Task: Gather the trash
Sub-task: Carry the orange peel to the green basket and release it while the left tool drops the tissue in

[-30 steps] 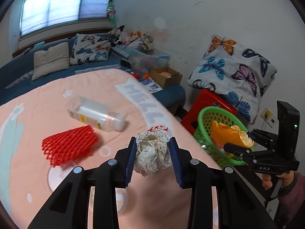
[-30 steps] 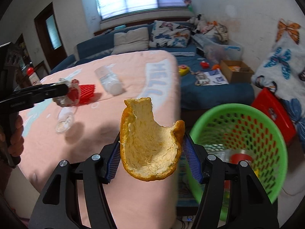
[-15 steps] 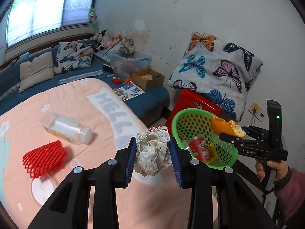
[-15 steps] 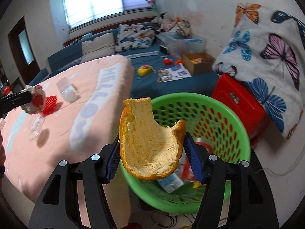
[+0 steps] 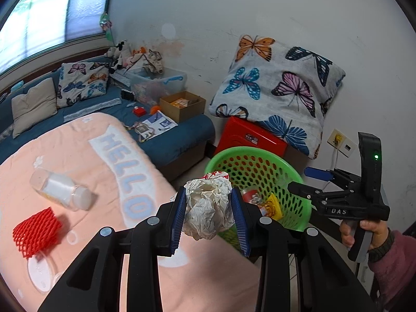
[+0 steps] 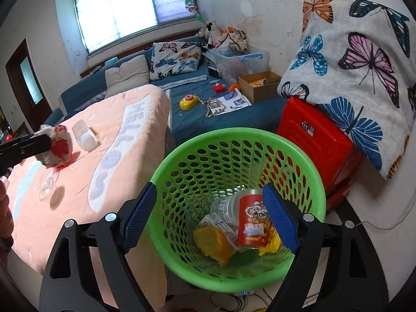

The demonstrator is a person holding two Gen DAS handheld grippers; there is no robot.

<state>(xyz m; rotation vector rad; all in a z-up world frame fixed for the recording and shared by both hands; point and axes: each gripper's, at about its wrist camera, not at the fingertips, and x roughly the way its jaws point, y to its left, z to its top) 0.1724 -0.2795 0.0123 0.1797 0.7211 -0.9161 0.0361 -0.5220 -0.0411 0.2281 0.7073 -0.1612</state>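
Observation:
My left gripper [image 5: 209,217] is shut on a crumpled white paper ball [image 5: 208,209] with a red patch, held over the pink bed's edge just left of the green basket [image 5: 260,156]. My right gripper [image 6: 210,219] hangs over the green basket [image 6: 182,150], its jaws opening with nothing between them. The orange peel [image 6: 212,241] lies inside the basket beside a red can [image 6: 251,221], a carton and a clear bottle. From the right wrist view the paper ball [image 6: 56,148] shows at far left. The right gripper [image 5: 308,180] shows at right in the left wrist view.
On the pink blanket [image 5: 78,156] lie a clear plastic bottle [image 5: 61,189], a red foam net [image 5: 36,230] and a clear cup [image 6: 48,184]. A red stool [image 6: 317,140] with a butterfly pillow [image 6: 358,59] stands behind the basket. A blue sofa holds clutter.
The right gripper moved over the basket and opened; the orange peel dropped into it. The left gripper carried the paper ball rightward toward the basket.

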